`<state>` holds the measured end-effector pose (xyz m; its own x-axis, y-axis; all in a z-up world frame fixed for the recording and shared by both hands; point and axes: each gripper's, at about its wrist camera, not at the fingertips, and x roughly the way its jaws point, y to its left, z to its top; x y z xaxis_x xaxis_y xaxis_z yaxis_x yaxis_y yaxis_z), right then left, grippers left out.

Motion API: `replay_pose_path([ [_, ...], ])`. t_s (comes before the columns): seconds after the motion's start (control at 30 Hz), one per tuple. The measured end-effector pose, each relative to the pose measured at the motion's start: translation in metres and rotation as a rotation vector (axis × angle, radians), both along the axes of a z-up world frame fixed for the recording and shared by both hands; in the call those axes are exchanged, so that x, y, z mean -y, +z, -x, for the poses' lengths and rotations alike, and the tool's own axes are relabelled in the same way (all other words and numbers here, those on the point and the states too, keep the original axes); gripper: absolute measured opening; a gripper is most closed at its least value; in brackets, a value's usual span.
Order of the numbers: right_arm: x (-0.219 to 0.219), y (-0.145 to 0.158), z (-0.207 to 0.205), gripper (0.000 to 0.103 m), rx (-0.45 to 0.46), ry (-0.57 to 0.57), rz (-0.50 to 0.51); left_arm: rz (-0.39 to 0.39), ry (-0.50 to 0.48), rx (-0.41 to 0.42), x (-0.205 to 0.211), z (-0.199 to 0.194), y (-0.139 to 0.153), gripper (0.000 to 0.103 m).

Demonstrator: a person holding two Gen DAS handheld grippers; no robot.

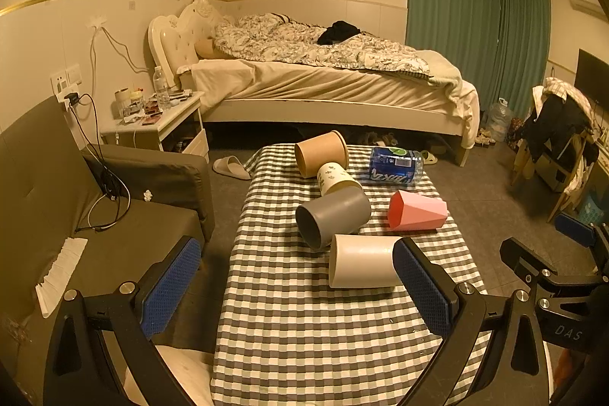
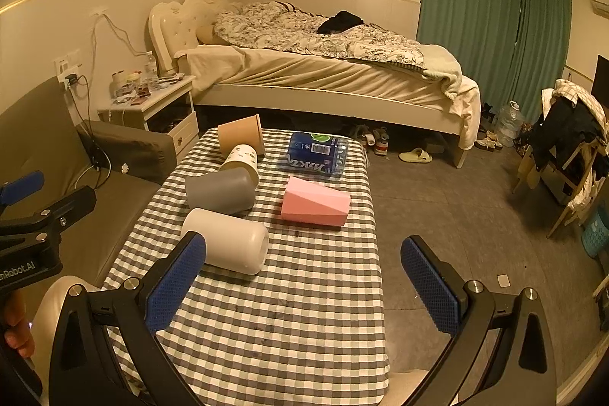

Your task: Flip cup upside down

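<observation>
Several cups lie on their sides on the checkered table (image 1: 304,330): a white cup (image 1: 361,261) nearest, a grey cup (image 1: 335,215), a pink faceted cup (image 1: 418,212), a small patterned cup (image 1: 337,177) and a tan cup (image 1: 321,153). My left gripper (image 1: 297,288) is open and empty, above the table's near end, its right finger just in front of the white cup. My right gripper (image 2: 302,286) is open and empty, with the white cup (image 2: 228,244) just beyond its left finger. The grey cup (image 2: 220,191) and pink cup (image 2: 316,202) lie farther back.
A blue pack of bottles (image 1: 396,166) lies at the table's far end. A dark sofa (image 1: 114,215) stands to the left, a nightstand (image 1: 160,124) and bed (image 1: 323,75) behind. A chair with clothes (image 1: 559,139) stands at the right.
</observation>
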<state>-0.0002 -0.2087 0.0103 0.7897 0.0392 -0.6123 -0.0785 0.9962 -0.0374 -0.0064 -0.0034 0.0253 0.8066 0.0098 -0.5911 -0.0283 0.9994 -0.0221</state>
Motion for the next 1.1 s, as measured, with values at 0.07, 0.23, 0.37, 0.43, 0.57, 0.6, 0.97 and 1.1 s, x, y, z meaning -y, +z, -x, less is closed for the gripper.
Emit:
replay_pose_path([
  [0.07, -0.0006, -0.0001, 0.0000, 0.103, 0.000, 0.001, 0.001, -0.001, 0.000, 0.000, 0.0001, 0.0000, 0.0003, 0.103],
  [0.23, -0.0019, 0.0013, 0.0007, 0.103, 0.003, 0.008, 0.004, -0.002, 0.001, 0.000, -0.0004, 0.0001, 0.0035, 0.103],
  [0.37, -0.0032, 0.0011, 0.0014, 0.103, 0.004, 0.010, 0.005, -0.002, 0.001, 0.000, -0.0003, 0.0002, 0.0038, 0.103],
  [0.43, -0.0034, 0.0011, 0.0013, 0.103, 0.003, 0.009, 0.005, -0.002, 0.000, 0.000, 0.0003, 0.0005, 0.0015, 0.103],
  [0.57, -0.0034, 0.0006, 0.0012, 0.103, 0.002, 0.011, 0.005, -0.003, 0.001, 0.000, -0.0014, 0.0008, 0.0051, 0.103],
  [0.6, -0.0034, 0.0005, 0.0014, 0.103, 0.003, 0.011, 0.005, -0.003, 0.001, 0.000, -0.0015, 0.0008, 0.0049, 0.103],
  [0.97, -0.0033, -0.0037, 0.0032, 0.103, -0.002, 0.015, 0.005, -0.005, 0.002, -0.002, -0.0039, 0.0020, 0.0053, 0.103],
  [1.1, -0.0034, -0.0037, 0.0031, 0.103, -0.002, 0.015, 0.006, -0.006, 0.003, -0.002, -0.0027, 0.0017, 0.0036, 0.103],
])
